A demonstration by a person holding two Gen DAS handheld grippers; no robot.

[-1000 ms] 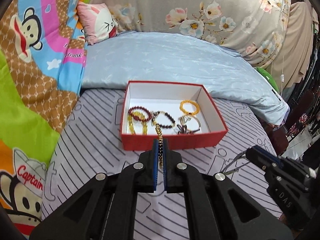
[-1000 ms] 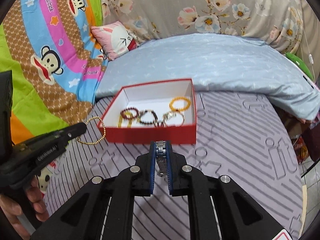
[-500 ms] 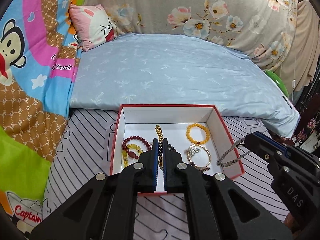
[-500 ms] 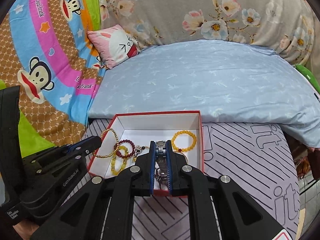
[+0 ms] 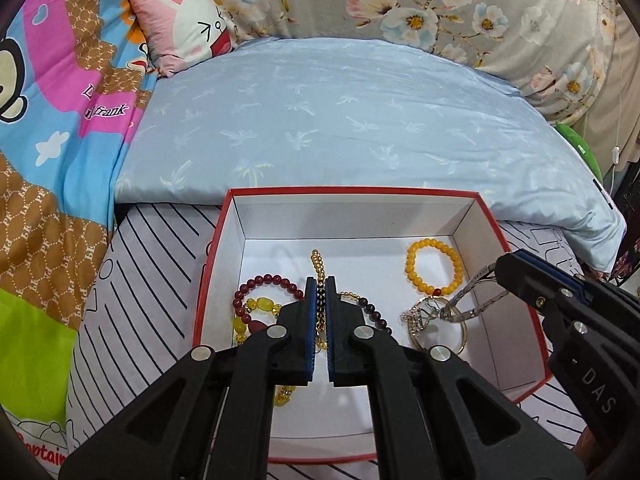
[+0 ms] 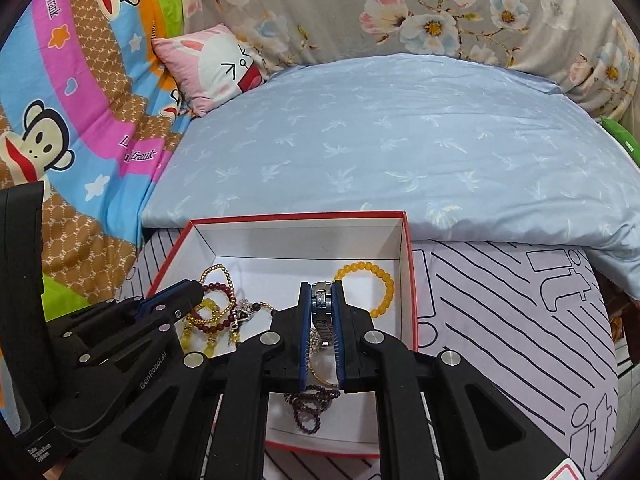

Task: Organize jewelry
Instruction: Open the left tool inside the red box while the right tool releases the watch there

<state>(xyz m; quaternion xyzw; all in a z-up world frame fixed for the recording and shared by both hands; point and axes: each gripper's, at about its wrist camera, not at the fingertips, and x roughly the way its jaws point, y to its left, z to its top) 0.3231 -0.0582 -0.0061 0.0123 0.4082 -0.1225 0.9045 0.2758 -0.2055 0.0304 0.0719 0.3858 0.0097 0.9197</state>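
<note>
A red box (image 5: 352,191) with a white inside lies on the bed and holds several bracelets, among them an orange bead one (image 5: 434,266) and a dark red bead one (image 5: 264,280). My left gripper (image 5: 320,282) hangs over the box's middle, shut on a gold bead chain (image 5: 317,260) that sticks out past the fingertips. My right gripper (image 6: 322,286) is over the box's right half, shut on a silver metal watch band (image 6: 322,300) that hangs below the pads. Each gripper shows in the other's view: the right gripper (image 5: 506,262) with the silver band (image 5: 476,292), the left gripper (image 6: 194,285) with the gold chain (image 6: 216,270).
The box sits on a striped lilac sheet (image 6: 500,320). Right behind it rises a light blue quilt (image 5: 340,120). A pink rabbit pillow (image 5: 184,28) and a cartoon monkey blanket (image 6: 60,140) lie at the left, and floral fabric (image 5: 440,0) lines the back.
Both grippers have moved forward and down, from in front of the red box to above its inside. Each still grips its piece of jewelry.
</note>
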